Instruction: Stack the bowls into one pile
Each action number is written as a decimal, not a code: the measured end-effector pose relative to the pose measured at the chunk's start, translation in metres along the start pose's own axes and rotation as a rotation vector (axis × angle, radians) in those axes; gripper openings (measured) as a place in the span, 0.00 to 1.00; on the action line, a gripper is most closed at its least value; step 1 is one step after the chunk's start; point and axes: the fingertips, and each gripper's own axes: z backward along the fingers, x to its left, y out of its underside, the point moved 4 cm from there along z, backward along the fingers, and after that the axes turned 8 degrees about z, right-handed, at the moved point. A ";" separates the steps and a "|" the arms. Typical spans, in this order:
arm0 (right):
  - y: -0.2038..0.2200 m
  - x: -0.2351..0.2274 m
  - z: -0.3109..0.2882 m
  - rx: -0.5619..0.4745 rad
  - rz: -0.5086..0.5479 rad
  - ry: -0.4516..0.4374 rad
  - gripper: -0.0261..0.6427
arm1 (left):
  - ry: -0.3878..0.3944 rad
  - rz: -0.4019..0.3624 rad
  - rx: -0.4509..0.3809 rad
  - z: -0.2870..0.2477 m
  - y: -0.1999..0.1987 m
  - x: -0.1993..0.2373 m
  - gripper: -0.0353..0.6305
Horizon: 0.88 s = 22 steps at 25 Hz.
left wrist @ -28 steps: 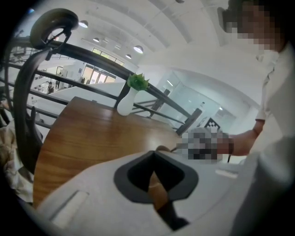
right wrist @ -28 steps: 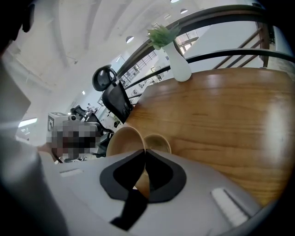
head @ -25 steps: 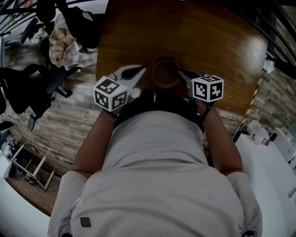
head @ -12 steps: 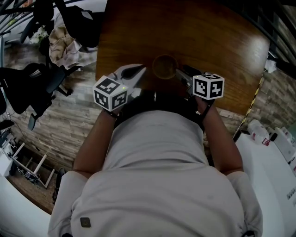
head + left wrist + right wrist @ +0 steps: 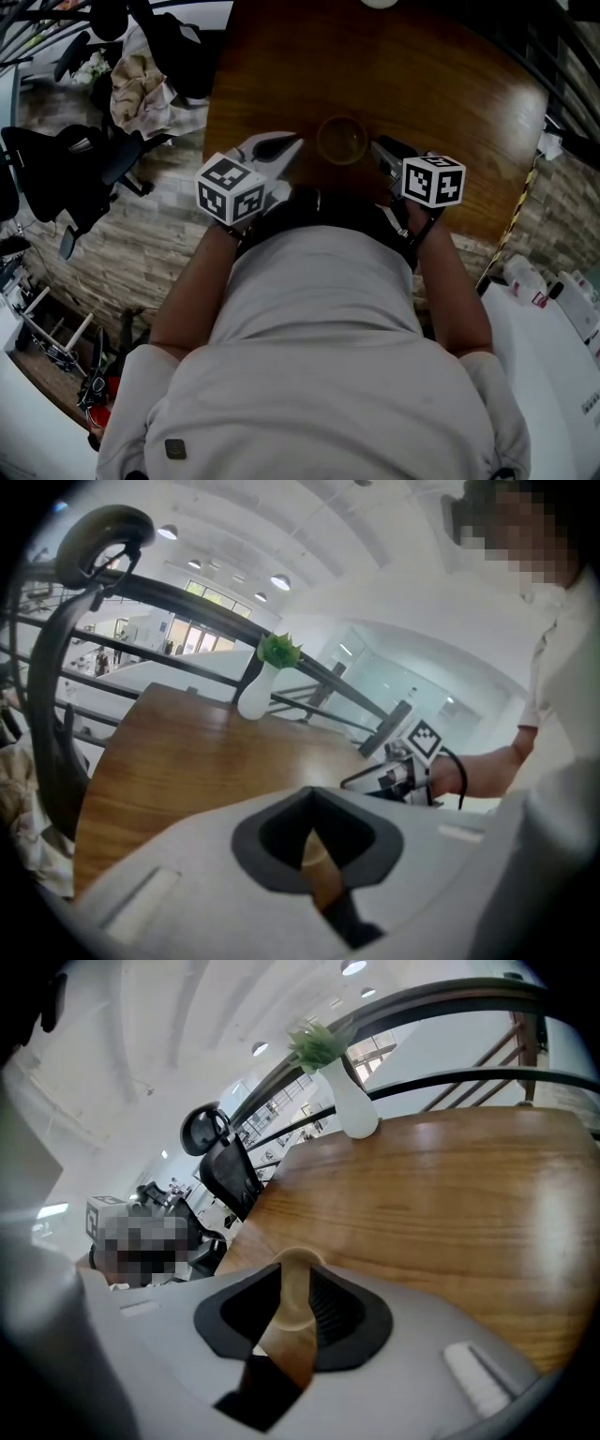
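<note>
**At the table's near edge, bowls sit mouth-up between two grippers**

Close to the near edge of the round wooden table (image 5: pixel 450 84), just in front of the person's chest, the bowls (image 5: pixel 342 141) stand upright with their mouths to the ceiling. The pile's axis therefore runs straight up, and being round the bowls have no long side. The head view looks down into the top bowl, which shows only its own brown inside. How many bowls are nested I cannot tell.

The left gripper (image 5: pixel 296 142) lies just beside the pile's left rim. Its jaws are drawn together at the tips with only a slit left, and they grip nothing. The right gripper (image 5: pixel 376 145) lies just beside the right rim. Its jaws have just been closing and stand partly apart. Its own view shows the pale rim of the bowls in the gap, with the pads not pressing on it.

The gripper views show a white vase (image 5: pixel 354 1101) with a green sprig at the table's far edge, which the head view crops to a sliver. Only the head view shows the pile whole.
</note>
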 end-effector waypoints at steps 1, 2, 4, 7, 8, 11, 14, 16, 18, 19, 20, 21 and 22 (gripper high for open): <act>-0.002 0.001 0.003 -0.009 0.013 0.010 0.16 | 0.000 -0.008 -0.003 0.003 -0.001 -0.002 0.06; -0.004 0.003 0.006 -0.021 0.026 0.019 0.12 | 0.001 -0.019 -0.004 0.006 -0.003 -0.003 0.06; -0.009 0.008 0.012 -0.048 0.045 0.028 0.07 | 0.006 -0.045 -0.006 0.012 -0.006 -0.008 0.06; -0.016 0.022 0.021 -0.082 0.073 0.017 0.05 | 0.020 -0.082 -0.013 0.022 -0.012 -0.020 0.06; -0.019 0.027 0.025 -0.091 0.081 0.012 0.05 | 0.024 -0.092 -0.017 0.026 -0.015 -0.023 0.06; -0.027 0.044 0.033 -0.126 0.104 0.003 0.05 | 0.035 -0.125 -0.029 0.040 -0.022 -0.031 0.06; -0.034 0.062 0.044 -0.162 0.129 0.004 0.05 | 0.041 -0.156 -0.037 0.056 -0.026 -0.035 0.06; -0.039 0.074 0.053 -0.188 0.144 0.007 0.05 | 0.044 -0.172 -0.054 0.069 -0.032 -0.039 0.06; -0.045 0.087 0.063 -0.225 0.146 0.002 0.05 | 0.048 -0.192 -0.078 0.082 -0.039 -0.043 0.06; -0.047 0.094 0.070 -0.245 0.147 0.001 0.05 | 0.050 -0.202 -0.090 0.088 -0.042 -0.047 0.06; -0.049 0.100 0.076 -0.264 0.151 0.004 0.05 | 0.054 -0.212 -0.100 0.094 -0.044 -0.050 0.06; -0.050 0.107 0.083 -0.280 0.160 0.011 0.05 | 0.058 -0.220 -0.111 0.100 -0.046 -0.054 0.06; -0.052 0.114 0.089 -0.295 0.173 0.020 0.05 | 0.062 -0.227 -0.122 0.106 -0.047 -0.057 0.06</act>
